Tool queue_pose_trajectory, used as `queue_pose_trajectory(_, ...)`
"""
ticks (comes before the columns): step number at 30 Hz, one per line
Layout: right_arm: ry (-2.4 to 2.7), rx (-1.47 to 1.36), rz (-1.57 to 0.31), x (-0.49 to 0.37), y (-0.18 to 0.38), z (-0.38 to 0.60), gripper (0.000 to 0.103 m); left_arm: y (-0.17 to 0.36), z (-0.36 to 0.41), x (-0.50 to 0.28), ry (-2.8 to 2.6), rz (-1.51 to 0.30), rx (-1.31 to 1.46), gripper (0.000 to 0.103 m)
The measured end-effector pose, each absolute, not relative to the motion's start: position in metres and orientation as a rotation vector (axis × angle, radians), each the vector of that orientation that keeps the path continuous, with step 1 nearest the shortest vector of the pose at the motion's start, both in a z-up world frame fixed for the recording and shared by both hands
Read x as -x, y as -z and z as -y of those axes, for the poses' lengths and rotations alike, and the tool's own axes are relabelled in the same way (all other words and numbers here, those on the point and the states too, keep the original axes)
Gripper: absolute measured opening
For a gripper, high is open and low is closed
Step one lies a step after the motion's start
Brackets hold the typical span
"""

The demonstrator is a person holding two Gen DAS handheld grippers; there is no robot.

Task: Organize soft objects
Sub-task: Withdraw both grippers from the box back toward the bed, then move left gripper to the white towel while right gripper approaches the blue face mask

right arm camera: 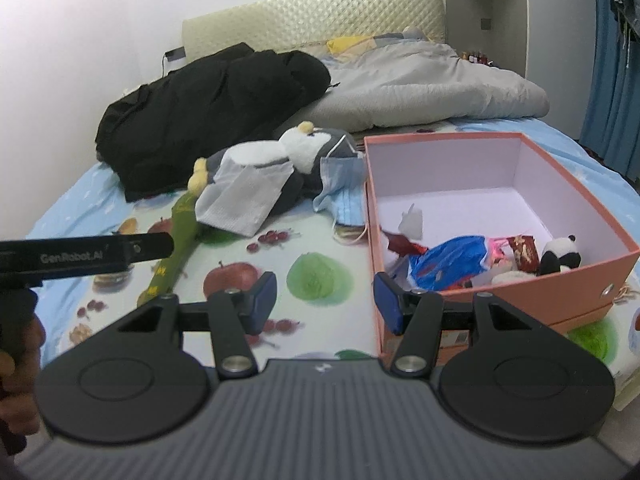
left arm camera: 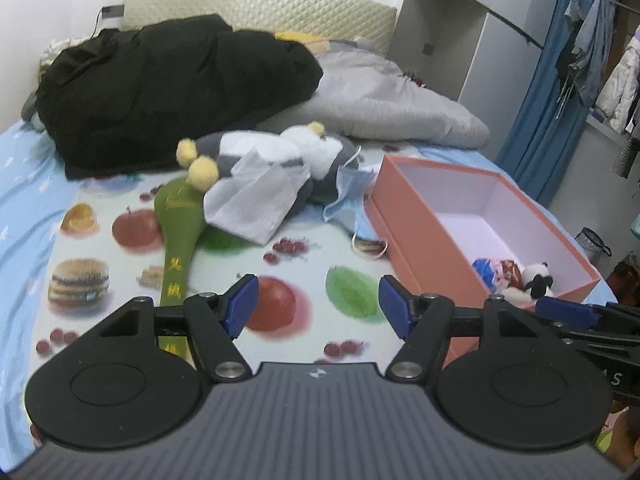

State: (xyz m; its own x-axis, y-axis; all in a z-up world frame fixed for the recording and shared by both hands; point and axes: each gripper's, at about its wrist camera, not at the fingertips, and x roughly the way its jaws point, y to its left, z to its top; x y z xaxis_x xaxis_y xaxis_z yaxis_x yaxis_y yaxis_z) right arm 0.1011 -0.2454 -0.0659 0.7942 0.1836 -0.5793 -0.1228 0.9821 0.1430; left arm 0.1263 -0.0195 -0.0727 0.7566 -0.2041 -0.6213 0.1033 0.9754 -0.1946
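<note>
- Left gripper (left arm camera: 314, 306): its blue-padded fingers (left arm camera: 240, 304) stand well apart with nothing between them, over the fruit-print sheet (left arm camera: 280, 264) of the bed.
- Right gripper (right arm camera: 324, 300): its fingers (right arm camera: 262, 300) stand parted too, a little narrower, and hold nothing; the pad at 3 o'clock sits in front of the near corner of the pink box (right arm camera: 496, 300).
- In the right wrist view the left gripper's black body shows at 9 o'clock, with part of a hand (right arm camera: 18, 364) below it.
- The pink box, open-topped, lies on the bed at 3 o'clock of the left gripper. Inside lie a small panda plush (right arm camera: 562, 254), a blue plastic wrapper (right arm camera: 452, 258), a red packet (right arm camera: 522, 252) and a white scrap (right arm camera: 412, 220).
- A green padded paddle-shaped thing (left arm camera: 180, 224) with yellow characters lies on the sheet at 11 o'clock of the left gripper, its handle toward the camera.
- Beyond it a grey-and-white penguin plush (left arm camera: 296, 148) with yellow feet lies on its side, and a white folded cloth (left arm camera: 256, 200) is draped over it.
- A blue face mask (left arm camera: 348, 196) lies between the plush and the box, touching the box's far corner.
- Farther back: a black jacket (left arm camera: 168, 92) at 11 o'clock, a grey quilt (left arm camera: 384, 104) at 1 o'clock, then the quilted headboard (left arm camera: 256, 8).
</note>
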Motion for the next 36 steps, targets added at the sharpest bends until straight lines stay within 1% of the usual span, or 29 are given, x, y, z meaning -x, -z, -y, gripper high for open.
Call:
queue_pose_trajectory(5,-0.169,-0.087,-0.650,-0.097,0.072,0.239,0.056,0.086,0.014,-0.120,0.161,-0.734,0.159,0.072)
queue_pose_trajectory(10,-0.179,-0.072,-0.659,-0.097,0.071,0.231,0.056,0.084,0.009,-0.117,0.142,-0.741,0.177,0.072)
queue_pose_trajectory(19,-0.214,-0.044,-0.650,-0.111,0.080,0.223,0.056,0.091,0.012,-0.135,0.107,-0.758,0.157,0.072)
queue_pose_trajectory(24,-0.216,-0.036,-0.650,-0.128,0.089,0.219,0.056,0.101,0.012,-0.157,0.106,-0.769,0.129,0.072)
queue_pose_trajectory(25,-0.216,-0.032,-0.649,-0.132,0.092,0.217,0.056,0.105,0.010,-0.163,0.103,-0.770,0.130,0.072)
queue_pose_trajectory(27,-0.218,-0.027,-0.651,-0.141,0.096,0.214,0.056,0.113,0.006,-0.176,0.104,-0.777,0.141,0.077)
queue_pose_trajectory(36,-0.216,-0.038,-0.672,-0.193,0.112,0.207,0.056,0.146,-0.005,-0.236,0.093,-0.797,0.150,0.077)
